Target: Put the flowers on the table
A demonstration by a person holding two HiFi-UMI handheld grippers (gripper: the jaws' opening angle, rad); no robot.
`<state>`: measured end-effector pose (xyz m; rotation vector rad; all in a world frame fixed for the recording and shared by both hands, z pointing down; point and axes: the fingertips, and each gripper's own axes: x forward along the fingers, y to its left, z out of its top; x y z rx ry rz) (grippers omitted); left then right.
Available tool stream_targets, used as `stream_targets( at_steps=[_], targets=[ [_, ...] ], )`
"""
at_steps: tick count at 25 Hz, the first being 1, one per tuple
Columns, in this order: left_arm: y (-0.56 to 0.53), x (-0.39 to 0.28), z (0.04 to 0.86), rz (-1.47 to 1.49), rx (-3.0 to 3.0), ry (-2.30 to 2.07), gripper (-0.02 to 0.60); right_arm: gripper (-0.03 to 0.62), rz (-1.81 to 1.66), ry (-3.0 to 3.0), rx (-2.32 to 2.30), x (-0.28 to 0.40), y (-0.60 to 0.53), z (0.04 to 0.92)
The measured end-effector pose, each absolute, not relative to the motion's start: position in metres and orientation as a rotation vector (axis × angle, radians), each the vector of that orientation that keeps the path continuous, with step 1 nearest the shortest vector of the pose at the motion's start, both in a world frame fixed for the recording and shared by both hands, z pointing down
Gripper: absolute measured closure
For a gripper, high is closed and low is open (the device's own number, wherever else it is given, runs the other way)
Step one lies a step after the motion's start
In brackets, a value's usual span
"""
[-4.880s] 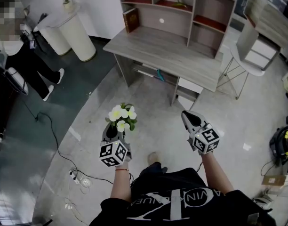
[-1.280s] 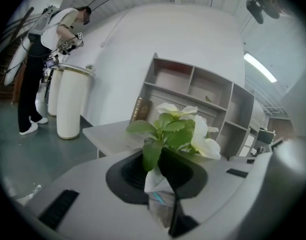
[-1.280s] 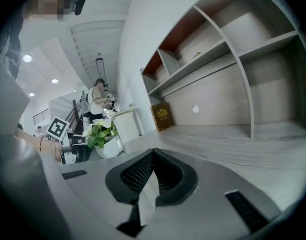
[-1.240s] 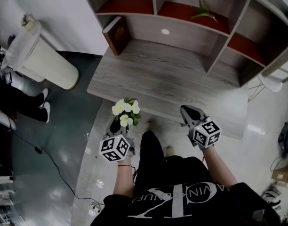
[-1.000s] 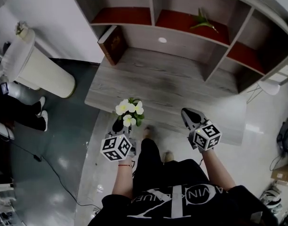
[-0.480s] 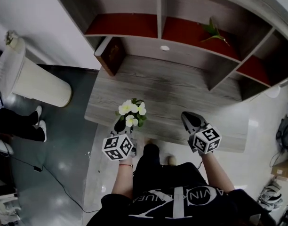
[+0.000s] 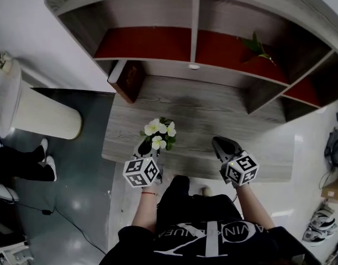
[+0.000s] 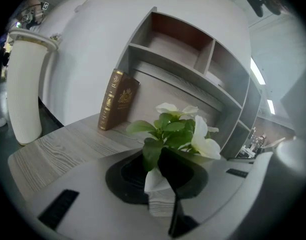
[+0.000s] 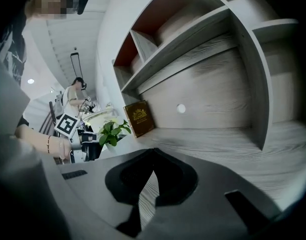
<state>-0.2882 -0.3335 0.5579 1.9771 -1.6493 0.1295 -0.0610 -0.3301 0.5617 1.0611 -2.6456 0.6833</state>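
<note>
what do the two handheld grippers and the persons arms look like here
The left gripper and the right gripper both have pale grey bodies and black pointed jaws. Each carries a white cube printed with black square markers. No cables show. The arms are bare below a black short-sleeved T-shirt with white lettering. A thin red bracelet circles the left wrist.

Stems of the flowers point(image 8: 180, 129) hide inside the left gripper point(image 8: 162, 159); the white bin point(image 7: 31, 112) is cropped.

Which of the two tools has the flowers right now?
The left tool: the white flowers with green leaves stick up from its closed jaws. The right tool is shut with nothing between its jaws.
</note>
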Motion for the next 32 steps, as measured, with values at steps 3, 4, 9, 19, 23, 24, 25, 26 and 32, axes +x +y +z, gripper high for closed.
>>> stream_targets(
  at_steps=[3, 4, 9, 19, 23, 24, 25, 26, 32],
  targets=[
    [-0.352, -0.287, 0.565, 0.133, 1.987, -1.605, 0.508, 0.585, 0.685, -2.627, 1.078, -0.066, -0.333, 0.565],
    [-0.357, -0.287, 0.567, 0.136, 1.991, -1.590, 0.508, 0.584, 0.687, -2.622, 1.085, -0.068, -0.333, 0.566],
    [-0.387, -0.277, 0.576, 0.159, 2.029, -1.502, 0.506, 0.584, 0.706, -2.594, 1.140, -0.072, -0.334, 0.571],
    [-0.444, -0.262, 0.589, 0.162, 2.059, -1.387, 0.506, 0.584, 0.736, -2.535, 1.232, -0.075, -0.330, 0.578],
    [-0.465, -0.258, 0.596, 0.148, 2.052, -1.361, 0.505, 0.584, 0.754, -2.516, 1.295, -0.070, -0.331, 0.578],
    [-0.470, -0.257, 0.597, 0.146, 2.048, -1.354, 0.503, 0.585, 0.756, -2.513, 1.307, -0.069, -0.332, 0.578],
    [-0.475, -0.257, 0.598, 0.147, 2.046, -1.348, 0.505, 0.585, 0.759, -2.509, 1.317, -0.069, -0.333, 0.578],
    [-0.479, -0.257, 0.599, 0.150, 2.042, -1.342, 0.505, 0.584, 0.762, -2.505, 1.328, -0.068, -0.333, 0.578],
    [-0.497, -0.259, 0.605, 0.132, 1.998, -1.335, 0.500, 0.584, 0.785, -2.495, 1.380, -0.065, -0.338, 0.579]
  ],
)
